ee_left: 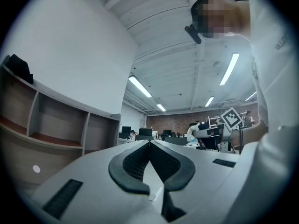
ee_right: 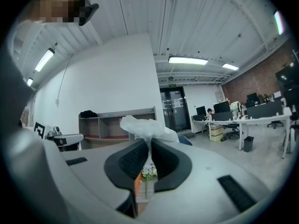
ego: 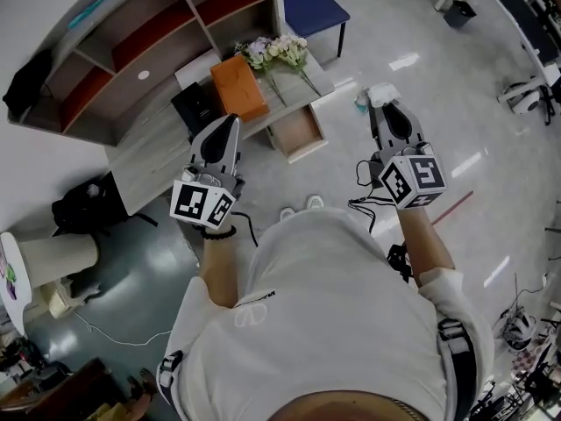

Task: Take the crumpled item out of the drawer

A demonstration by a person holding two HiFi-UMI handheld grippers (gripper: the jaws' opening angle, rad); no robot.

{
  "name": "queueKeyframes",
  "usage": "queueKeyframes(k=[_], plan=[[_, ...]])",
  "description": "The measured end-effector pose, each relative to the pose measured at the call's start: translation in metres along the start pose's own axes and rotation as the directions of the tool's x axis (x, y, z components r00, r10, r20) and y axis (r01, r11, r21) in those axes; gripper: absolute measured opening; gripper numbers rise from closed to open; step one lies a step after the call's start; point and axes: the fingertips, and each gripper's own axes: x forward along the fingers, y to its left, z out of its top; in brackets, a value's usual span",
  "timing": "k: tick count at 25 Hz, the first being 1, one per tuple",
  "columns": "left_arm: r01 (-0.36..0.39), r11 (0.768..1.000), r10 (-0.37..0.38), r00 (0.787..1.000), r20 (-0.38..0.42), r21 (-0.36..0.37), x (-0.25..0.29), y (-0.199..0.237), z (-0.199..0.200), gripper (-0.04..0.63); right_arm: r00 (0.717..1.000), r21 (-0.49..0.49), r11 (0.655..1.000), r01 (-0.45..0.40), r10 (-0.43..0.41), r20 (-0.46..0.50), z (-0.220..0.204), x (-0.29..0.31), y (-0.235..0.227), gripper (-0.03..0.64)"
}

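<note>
Your right gripper [ego: 388,105] pinches the crumpled item [ego: 381,93] toward one o'clock. It looks light, soft and tearable, so grip its bunched middle gently. Left gripper [ego: 233,121] is closed and empty.

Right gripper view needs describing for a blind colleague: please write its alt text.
The right gripper is shut on a crumpled white tissue that puffs out above the jaws. Behind stand a wooden shelf unit at left and office desks at right.
</note>
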Motion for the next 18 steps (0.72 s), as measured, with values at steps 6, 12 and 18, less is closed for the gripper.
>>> queueKeyframes(k=[6,12,18], plan=[[-0.003,1.0,0.003,1.0,0.008,0.012,-0.0039,-0.0058,0.0006,0.002,1.0,-0.004,1.0,-0.007,0.007,0.014,0.0035,-0.0031,0.0022,0.02],[-0.012,1.0,0.011,1.0,0.009,0.012,-0.0052,-0.0047,-0.0013,0.002,1.0,-0.008,1.0,-0.012,0.012,0.019,0.0032,-0.0032,0.0034,0.018],[-0.015,1.0,0.015,1.0,0.009,0.008,-0.0066,-0.0054,-0.0019,0.002,1.0,0.002,1.0,-0.012,0.012,0.015,0.0,-0.0039,0.0027,0.017]])
